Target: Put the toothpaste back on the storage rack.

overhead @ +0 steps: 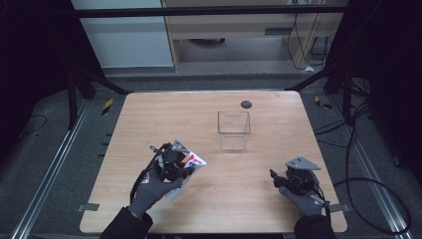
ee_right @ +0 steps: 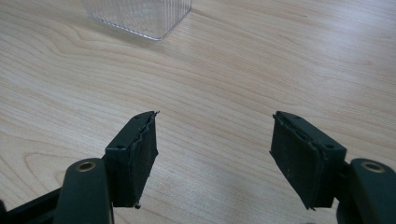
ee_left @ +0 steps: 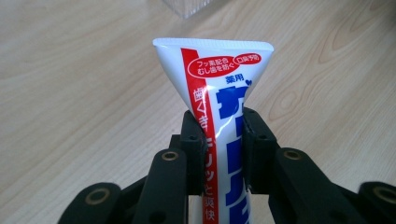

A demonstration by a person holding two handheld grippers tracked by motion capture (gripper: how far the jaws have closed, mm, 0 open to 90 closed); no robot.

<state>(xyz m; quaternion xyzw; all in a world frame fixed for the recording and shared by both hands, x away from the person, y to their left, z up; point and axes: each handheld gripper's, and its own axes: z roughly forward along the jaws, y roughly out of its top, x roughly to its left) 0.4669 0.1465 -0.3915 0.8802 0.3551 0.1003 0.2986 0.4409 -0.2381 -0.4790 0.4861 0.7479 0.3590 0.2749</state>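
Note:
A white toothpaste tube (ee_left: 219, 88) with red and blue Japanese print is clamped between the jaws of my left gripper (ee_left: 223, 135); its flat crimped end points up and away from the camera. In the high view the left gripper (overhead: 175, 167) holds the tube (overhead: 194, 162) over the table's front left. A clear plastic box (overhead: 233, 130), open at the top, stands upright near the table's middle; its ribbed base (ee_right: 140, 16) shows in the right gripper view. My right gripper (ee_right: 215, 154) is open above bare wood, also at the front right (overhead: 276, 180).
The light wooden table (overhead: 214, 204) has a small dark round disc (overhead: 246, 104) near its far edge. Black stand legs and cables lie on the floor on both sides. A desk stands beyond the table.

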